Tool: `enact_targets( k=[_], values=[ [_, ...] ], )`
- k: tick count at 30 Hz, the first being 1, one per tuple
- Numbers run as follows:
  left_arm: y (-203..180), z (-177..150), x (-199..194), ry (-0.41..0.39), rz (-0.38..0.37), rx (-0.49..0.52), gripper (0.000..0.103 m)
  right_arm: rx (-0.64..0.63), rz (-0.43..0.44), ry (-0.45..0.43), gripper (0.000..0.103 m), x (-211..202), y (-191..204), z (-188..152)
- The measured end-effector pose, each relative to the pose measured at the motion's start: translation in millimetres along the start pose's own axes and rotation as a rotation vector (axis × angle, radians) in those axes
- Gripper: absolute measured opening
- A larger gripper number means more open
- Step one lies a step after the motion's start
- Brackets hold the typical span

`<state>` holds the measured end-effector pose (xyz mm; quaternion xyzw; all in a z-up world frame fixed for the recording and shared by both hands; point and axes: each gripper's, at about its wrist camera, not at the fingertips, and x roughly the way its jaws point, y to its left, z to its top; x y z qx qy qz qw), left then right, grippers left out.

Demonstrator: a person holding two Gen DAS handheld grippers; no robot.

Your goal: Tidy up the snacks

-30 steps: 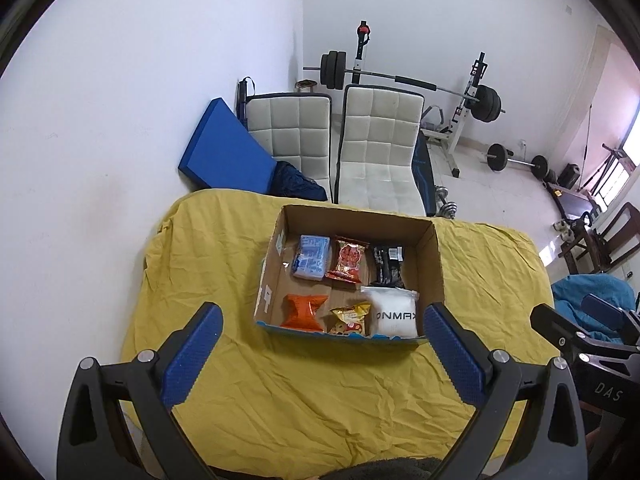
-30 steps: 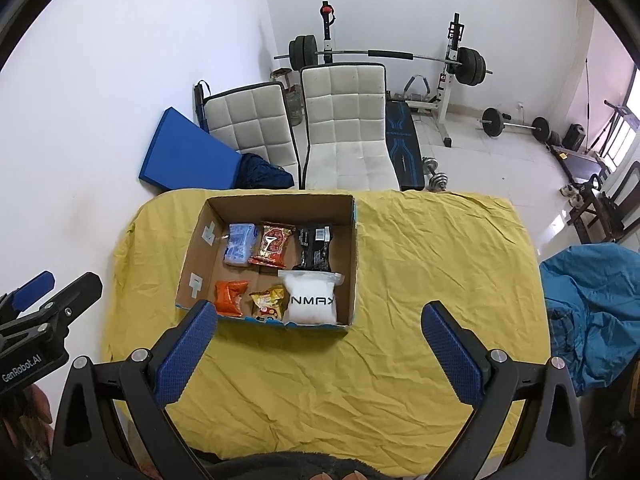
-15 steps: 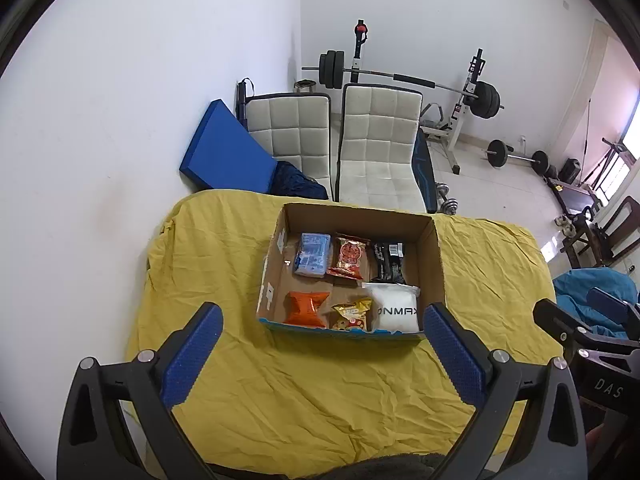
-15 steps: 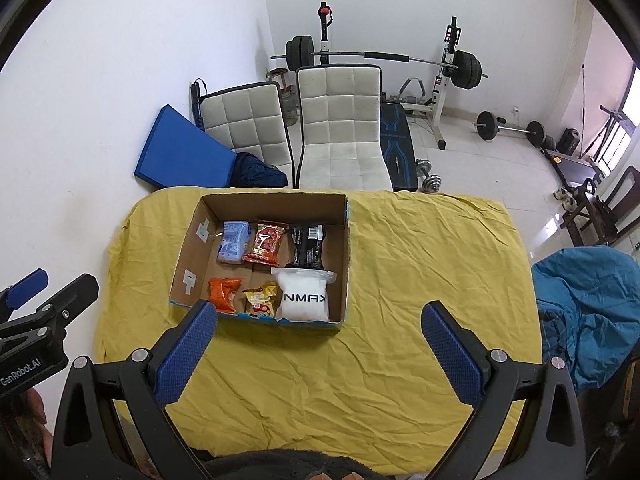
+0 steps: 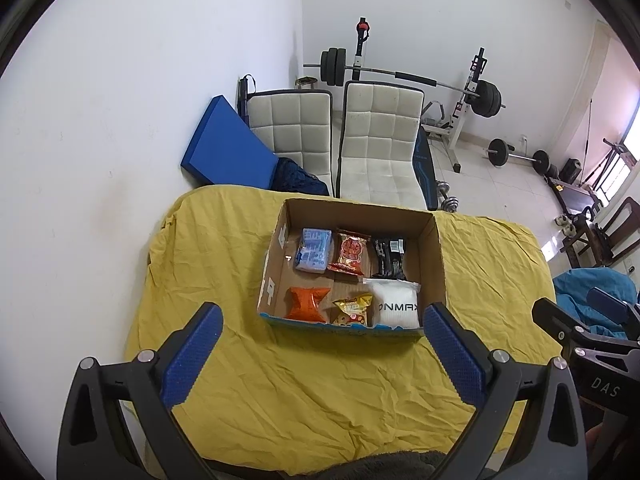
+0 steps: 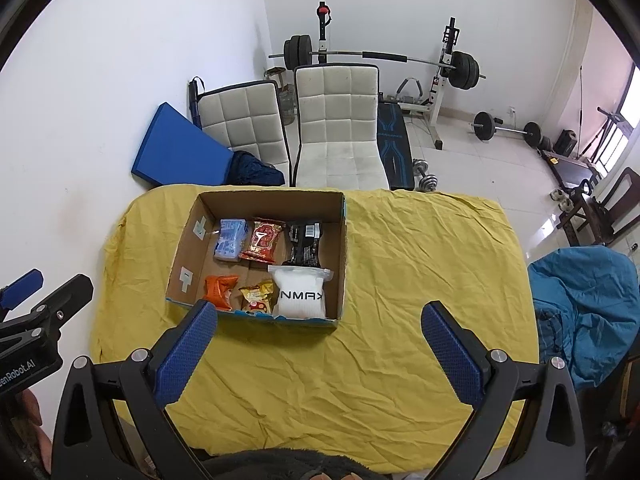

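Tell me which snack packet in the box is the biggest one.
The white packet with black letters, in the near right corner of the cardboard box. It clearly outsizes the five smaller coloured packets.

We see an open cardboard box [image 5: 436,264] on the yellow cloth. Six snacks lie flat in it. At the back: a light blue pack [image 5: 314,250], a red bag [image 5: 350,252], a black pack [image 5: 388,254]. In front: an orange bag [image 5: 307,303], a small gold bag [image 5: 352,309], a big white bag [image 5: 396,304].

Cardboard box [image 5: 434,256] matt — yellow cloth [image 5: 320,392] creased; packets [image 5: 349,257] probably glossy.
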<state>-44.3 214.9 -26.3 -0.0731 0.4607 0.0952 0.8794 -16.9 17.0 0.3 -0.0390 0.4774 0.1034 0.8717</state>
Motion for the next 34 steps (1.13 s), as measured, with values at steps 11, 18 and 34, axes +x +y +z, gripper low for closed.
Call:
enact_targets(
  k=[11,18,34],
  values=[
    [0.3,-1.0,0.4,-0.002,0.015,0.000,0.103,0.000,-0.016,-0.007,0.103,0.8,-2.0,-0.9],
    [-0.5,-1.3,1.1,-0.003,0.028,0.002,0.103,0.002,-0.025,-0.003,0.103,0.9,-4.7,-0.6],
    [-4.1,-4.0,7.3,0.011,0.038,0.013,0.103,0.001,-0.030,0.000,0.103,1.5,-5.0,-3.0]
  ],
)
